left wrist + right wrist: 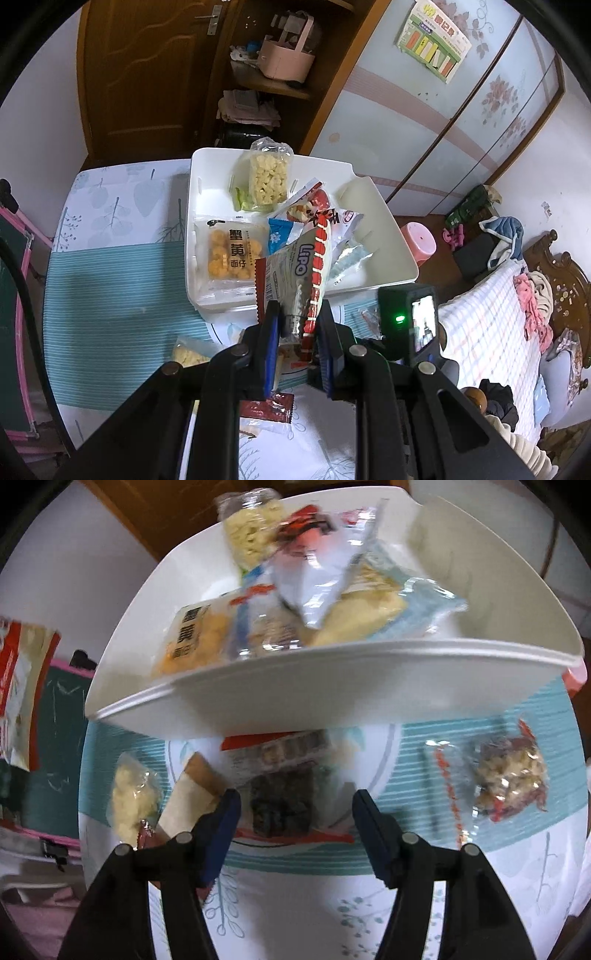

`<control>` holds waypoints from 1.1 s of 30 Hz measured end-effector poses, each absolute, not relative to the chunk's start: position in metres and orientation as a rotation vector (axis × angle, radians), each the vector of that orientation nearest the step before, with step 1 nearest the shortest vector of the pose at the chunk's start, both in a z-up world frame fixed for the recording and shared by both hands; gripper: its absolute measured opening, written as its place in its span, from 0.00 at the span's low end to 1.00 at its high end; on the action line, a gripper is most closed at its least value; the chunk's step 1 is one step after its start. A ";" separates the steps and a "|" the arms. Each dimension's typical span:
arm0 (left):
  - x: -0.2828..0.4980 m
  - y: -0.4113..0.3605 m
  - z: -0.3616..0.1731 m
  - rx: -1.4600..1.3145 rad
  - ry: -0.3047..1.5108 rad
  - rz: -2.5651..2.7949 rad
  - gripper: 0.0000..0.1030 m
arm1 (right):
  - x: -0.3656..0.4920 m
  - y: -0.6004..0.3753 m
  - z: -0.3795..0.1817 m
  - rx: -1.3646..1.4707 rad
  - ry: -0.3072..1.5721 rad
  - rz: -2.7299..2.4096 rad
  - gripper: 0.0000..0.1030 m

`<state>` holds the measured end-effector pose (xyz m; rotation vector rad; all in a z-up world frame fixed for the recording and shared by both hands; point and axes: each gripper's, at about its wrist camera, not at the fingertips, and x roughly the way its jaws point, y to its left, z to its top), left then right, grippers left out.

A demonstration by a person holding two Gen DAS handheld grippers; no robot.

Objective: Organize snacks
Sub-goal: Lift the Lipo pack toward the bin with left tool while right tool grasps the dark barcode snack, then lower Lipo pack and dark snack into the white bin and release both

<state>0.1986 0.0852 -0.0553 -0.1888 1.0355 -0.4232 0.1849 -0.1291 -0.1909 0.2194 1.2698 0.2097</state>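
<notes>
My left gripper point(297, 314) is shut on a red-and-white Lipo snack packet point(299, 269) and holds it above the near edge of the white tray point(384, 236). The tray holds several snack packets, among them a yellow puff bag point(267, 179) and an orange ball packet point(229, 253). My right gripper point(295, 805) is open, low over the table, with a dark snack packet point(280, 797) lying between its fingers in front of the tray point(295, 686). The Lipo packet shows at the left edge of the right wrist view point(22, 686).
Loose packets lie on the teal and white tablecloth: a pale puff bag point(133, 801), a tan packet point(192, 794) and a nut mix bag point(506, 786). The right gripper's camera point(410, 325) is beside my left gripper. A bed point(495, 332) lies to the right, a wardrobe behind.
</notes>
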 end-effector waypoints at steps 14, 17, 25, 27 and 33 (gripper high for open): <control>0.200 0.092 -0.056 -0.195 1.042 -0.415 0.17 | 0.150 -0.128 -0.167 0.031 1.253 0.214 0.41; 0.201 0.094 -0.052 -0.193 1.038 -0.416 0.17 | 0.135 -0.139 -0.134 0.063 1.218 0.262 0.41; 0.214 0.094 -0.018 -0.214 0.980 -0.410 0.17 | 0.115 -0.172 -0.021 0.083 0.964 0.298 0.41; 0.216 0.092 -0.007 -0.209 0.958 -0.409 0.17 | 0.123 -0.172 0.002 0.081 0.896 0.288 0.41; 0.227 0.073 0.029 -0.163 0.877 -0.410 0.17 | 0.150 -0.178 0.060 0.058 0.712 0.212 0.42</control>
